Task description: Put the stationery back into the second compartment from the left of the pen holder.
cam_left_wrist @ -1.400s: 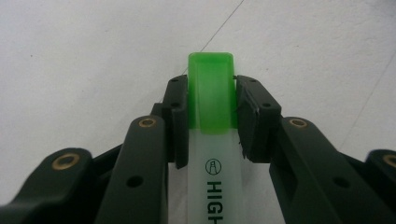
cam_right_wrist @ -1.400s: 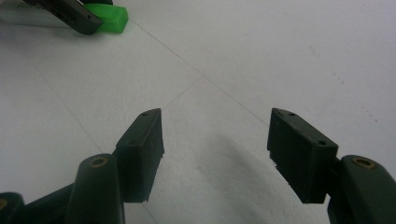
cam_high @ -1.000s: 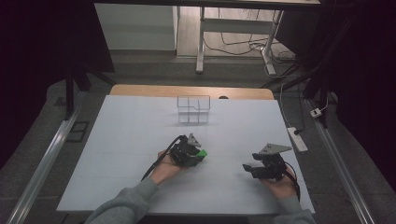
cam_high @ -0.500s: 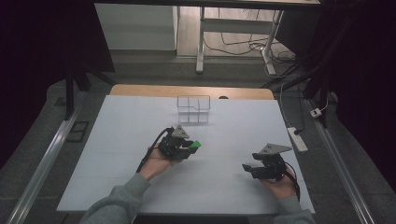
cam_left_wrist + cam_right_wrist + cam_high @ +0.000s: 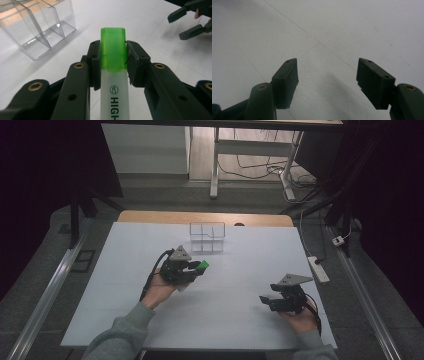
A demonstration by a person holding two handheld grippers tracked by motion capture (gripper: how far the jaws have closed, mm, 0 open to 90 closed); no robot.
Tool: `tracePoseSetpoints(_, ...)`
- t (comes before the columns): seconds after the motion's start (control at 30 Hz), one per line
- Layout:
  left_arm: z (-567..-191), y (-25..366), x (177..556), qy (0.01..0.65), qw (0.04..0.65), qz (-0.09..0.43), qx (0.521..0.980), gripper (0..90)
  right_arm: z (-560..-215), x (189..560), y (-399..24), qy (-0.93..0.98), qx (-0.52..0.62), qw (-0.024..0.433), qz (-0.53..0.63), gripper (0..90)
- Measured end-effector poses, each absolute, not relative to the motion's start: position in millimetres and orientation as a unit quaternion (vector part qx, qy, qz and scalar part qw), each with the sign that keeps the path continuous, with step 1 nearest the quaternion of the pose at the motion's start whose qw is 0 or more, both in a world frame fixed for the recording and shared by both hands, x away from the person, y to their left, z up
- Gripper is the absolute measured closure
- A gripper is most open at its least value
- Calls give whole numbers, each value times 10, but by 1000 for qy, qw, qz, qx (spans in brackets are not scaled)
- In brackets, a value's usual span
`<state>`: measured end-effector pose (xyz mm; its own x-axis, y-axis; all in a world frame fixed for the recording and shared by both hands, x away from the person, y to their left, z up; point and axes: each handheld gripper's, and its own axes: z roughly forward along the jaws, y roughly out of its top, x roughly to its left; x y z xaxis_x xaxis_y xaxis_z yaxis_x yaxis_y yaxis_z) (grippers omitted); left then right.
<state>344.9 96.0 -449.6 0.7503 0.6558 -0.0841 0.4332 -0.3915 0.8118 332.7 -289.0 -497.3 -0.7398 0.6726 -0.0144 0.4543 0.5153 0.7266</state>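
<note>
The white surface (image 5: 240,265) carries a clear divided holder (image 5: 207,237) toward twelve o'clock. At nine o'clock of centre, the left tongs (image 5: 196,268) pinch a highlighter (image 5: 113,65) at its green cap (image 5: 113,47) — just short of the holder. The right tongs (image 5: 266,300) at four o'clock gape wide, empty.

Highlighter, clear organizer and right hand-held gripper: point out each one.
Highlighter (image 5: 113,50): left gripper view, on its green cap.
Clear organizer (image 5: 207,237): high view, on its front wall.
Right hand-held gripper (image 5: 327,85): right gripper view, midway between its open fingertips.
</note>
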Motion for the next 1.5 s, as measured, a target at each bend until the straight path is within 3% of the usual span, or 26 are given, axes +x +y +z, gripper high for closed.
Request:
tracePoseSetpoints(0.37, -4398, 1031, 3554, 326, 465, 131, 812, 665, -4974, 3331, -2894, 855, 331, 150, 369, 310)
tracePoseSetpoints(1.5, -3954, 851, 4522, 322, 514, 159, 779, 663, -5003, 3355, -2908, 855, 335, 147, 368, 293)
